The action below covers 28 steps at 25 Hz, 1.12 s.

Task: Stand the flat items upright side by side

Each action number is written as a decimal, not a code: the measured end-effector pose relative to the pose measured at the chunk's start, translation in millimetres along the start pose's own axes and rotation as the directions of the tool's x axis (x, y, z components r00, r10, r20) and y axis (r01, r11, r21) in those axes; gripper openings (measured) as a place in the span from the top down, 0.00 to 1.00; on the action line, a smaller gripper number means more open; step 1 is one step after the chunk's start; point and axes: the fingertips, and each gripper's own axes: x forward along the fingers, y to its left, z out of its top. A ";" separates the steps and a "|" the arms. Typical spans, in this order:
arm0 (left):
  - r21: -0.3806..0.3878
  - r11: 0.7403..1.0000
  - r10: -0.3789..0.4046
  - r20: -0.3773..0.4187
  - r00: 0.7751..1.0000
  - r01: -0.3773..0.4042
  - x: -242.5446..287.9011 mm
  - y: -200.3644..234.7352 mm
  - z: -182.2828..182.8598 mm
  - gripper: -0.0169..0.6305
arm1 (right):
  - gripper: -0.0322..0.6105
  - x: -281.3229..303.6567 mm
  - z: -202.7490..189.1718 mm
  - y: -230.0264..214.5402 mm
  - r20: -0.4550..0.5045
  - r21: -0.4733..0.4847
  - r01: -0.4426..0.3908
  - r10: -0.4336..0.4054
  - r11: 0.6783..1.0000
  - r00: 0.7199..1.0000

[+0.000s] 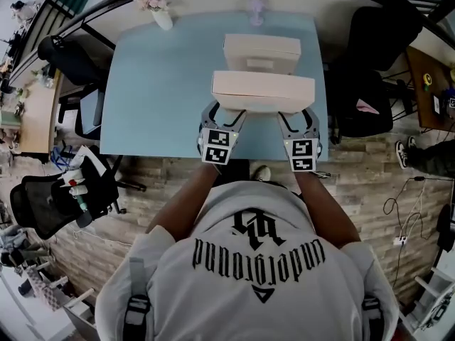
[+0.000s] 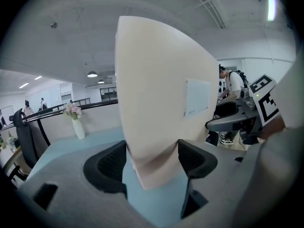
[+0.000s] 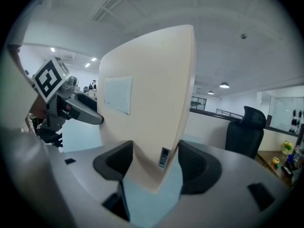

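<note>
Nearest to the head camera, a person's white shirt (image 1: 249,283) with black print was seen, both forearms reaching forward from it. Just beyond, the left gripper (image 1: 225,115) and the right gripper (image 1: 298,118) were held side by side over the near edge of the light blue tabletop (image 1: 163,91). A cream box (image 1: 263,91) was clamped between them by its two ends, lengthwise along that near edge. In the left gripper view, the left gripper (image 2: 153,160) was closed on the box (image 2: 152,89), both dark pads pressed against its faces, and a white label (image 2: 197,98) was shown on its side. In the right gripper view, the right gripper (image 3: 152,163) was likewise shut on the other end (image 3: 152,94). A second cream box (image 1: 261,54) was set on the tabletop just behind the held one, toward the far edge. A vase of flowers (image 1: 160,13) was placed at the far left corner. Black office chairs (image 1: 71,59) were seen past the tabletop's left and right edges.
</note>
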 end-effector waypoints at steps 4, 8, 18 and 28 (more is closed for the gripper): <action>0.012 1.000 0.011 -0.012 1.000 -0.010 19.3 8.3 -4.9 0.43 | 0.49 19.7 -5.3 -6.1 -0.002 -0.022 0.010 -0.010 1.000 1.000; 0.001 1.000 0.011 -0.013 1.000 -0.011 43.9 17.4 -10.1 0.43 | 0.49 42.7 -16.2 -15.5 -0.041 -0.027 0.013 -0.015 1.000 0.999; -0.008 1.000 -0.016 -0.079 0.997 0.016 106.1 39.8 -34.3 0.43 | 0.49 99.4 -41.4 -29.0 -0.097 -0.010 0.028 -0.029 1.000 0.995; -0.023 0.999 -0.035 -0.108 0.994 0.033 131.1 47.0 -46.3 0.43 | 0.50 123.5 -56.8 -35.1 -0.130 0.010 0.018 -0.016 1.000 0.991</action>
